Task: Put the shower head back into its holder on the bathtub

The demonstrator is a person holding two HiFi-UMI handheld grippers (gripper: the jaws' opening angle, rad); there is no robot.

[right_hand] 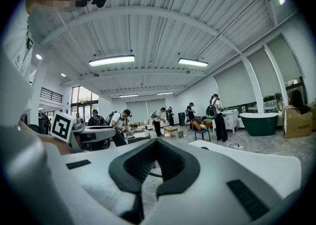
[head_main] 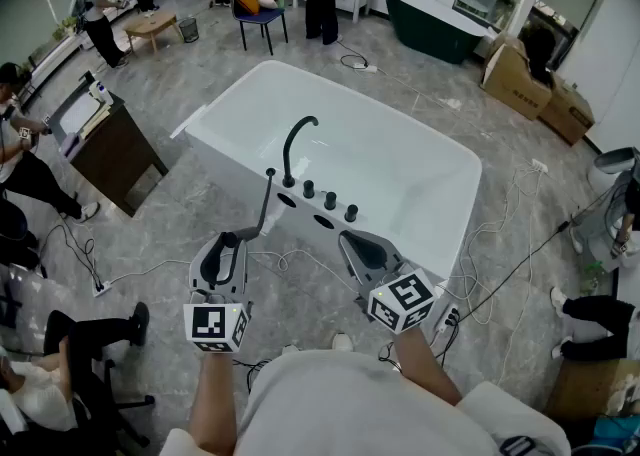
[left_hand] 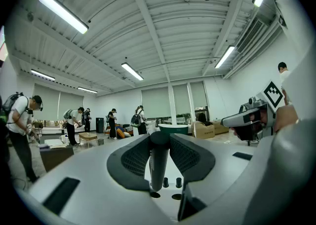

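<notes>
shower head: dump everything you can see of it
The shower head is a slim, straight dark wand, matte black by the look. The left tool is shut on its lower end. It tilts up and away, its far end over the bathtub's near rim beside the black faucet. It is not in its holder.

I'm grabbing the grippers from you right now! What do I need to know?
Left gripper: shut on the shower head, holding it by its dark handle close to the bathtub's near rim.
Right gripper: shut and empty, beside the left one.
Holder: probably one of the dark holes in the rim by the knobs; I can't tell which.
Done: shower head is in hand.
Left: bring it to the holder, seat it, let go.
</notes>
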